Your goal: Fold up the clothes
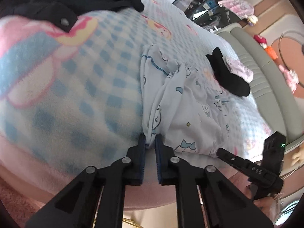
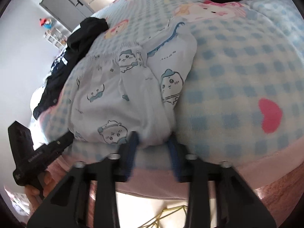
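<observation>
On the blue-and-white checked fleece blanket [image 1: 91, 87] I see the pale blue cartoon-print pyjama garment [image 1: 186, 114] lying bunched near the blanket's front edge. My left gripper [image 1: 150, 142] is pinched tight on a fold at the garment's near corner, its jaws almost together. My right gripper [image 2: 153, 142] stands narrowly apart with the garment's opposite near edge bulging between its blue pads [image 2: 133, 142], which press the cloth. A black sock [image 1: 228, 76] lies beyond, and a black jacket [image 1: 76, 1] sits further back.

White letters "DAS" on the right tool [image 1: 255, 168], no other readable text
</observation>
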